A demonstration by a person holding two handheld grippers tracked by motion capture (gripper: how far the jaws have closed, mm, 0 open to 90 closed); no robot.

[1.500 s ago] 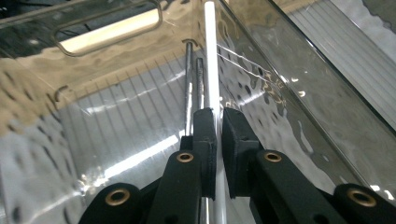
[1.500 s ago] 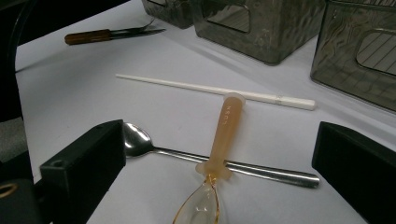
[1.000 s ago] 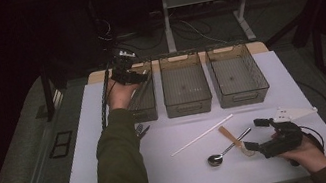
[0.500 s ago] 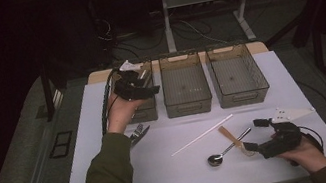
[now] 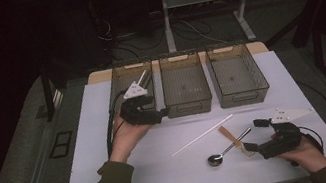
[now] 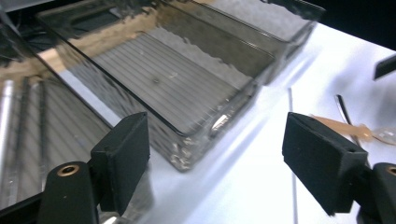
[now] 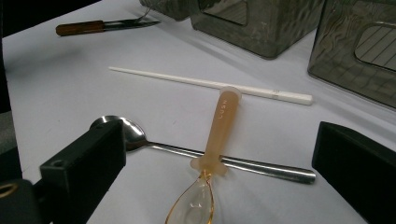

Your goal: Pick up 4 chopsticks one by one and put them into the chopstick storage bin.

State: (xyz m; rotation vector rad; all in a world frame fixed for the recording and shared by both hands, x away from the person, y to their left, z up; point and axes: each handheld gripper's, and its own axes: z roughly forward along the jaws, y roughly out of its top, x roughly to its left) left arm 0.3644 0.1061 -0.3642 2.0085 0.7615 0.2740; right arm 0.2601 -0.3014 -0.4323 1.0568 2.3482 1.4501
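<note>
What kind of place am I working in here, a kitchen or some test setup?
Most likely a lab or recording bench, not a kitchen: a white table in a dark room, three clear bins lined up along its far edge, loose cutlery like a metal spoon laid out for sorting, and cables on the floor behind.

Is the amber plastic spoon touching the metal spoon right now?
Touching. The right gripper view shows the amber plastic spoon lying across the metal spoon: its neck rests on top of the steel handle.
</note>
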